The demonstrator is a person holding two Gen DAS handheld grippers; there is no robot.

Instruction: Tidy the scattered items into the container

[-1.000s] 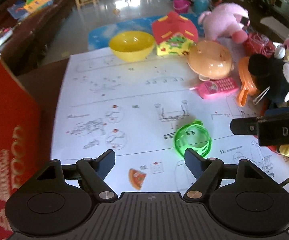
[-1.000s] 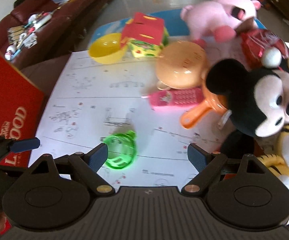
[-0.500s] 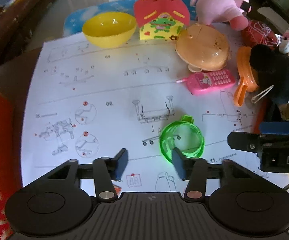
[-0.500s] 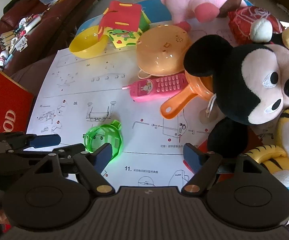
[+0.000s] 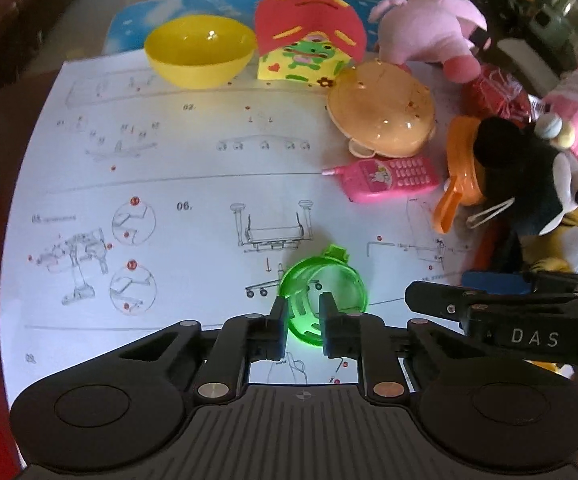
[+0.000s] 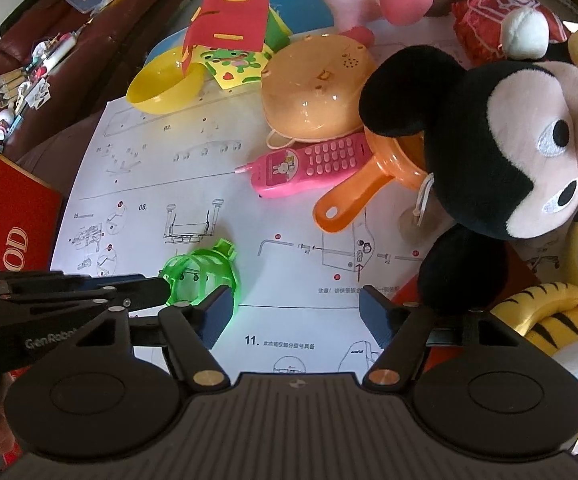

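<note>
Lightweight green plastic basket (image 5: 323, 292), thin slotted wall, prob brittle & slick: pinched at its 6 o'clock rim by closing left gripper (image 5: 303, 326); right gripper (image 6: 293, 314) apart, narrowing on nothing.

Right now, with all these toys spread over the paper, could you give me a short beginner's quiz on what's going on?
1. True or false: the left claw is closing on the green plastic basket.
2. Which toy lies nearest the orange dome lid? A) pink toy phone B) yellow bowl C) tiger plush
3. Fill in: nothing sits between the fingers of the ____ claw.

Key: 1 true; 2 A; 3 right.
</note>
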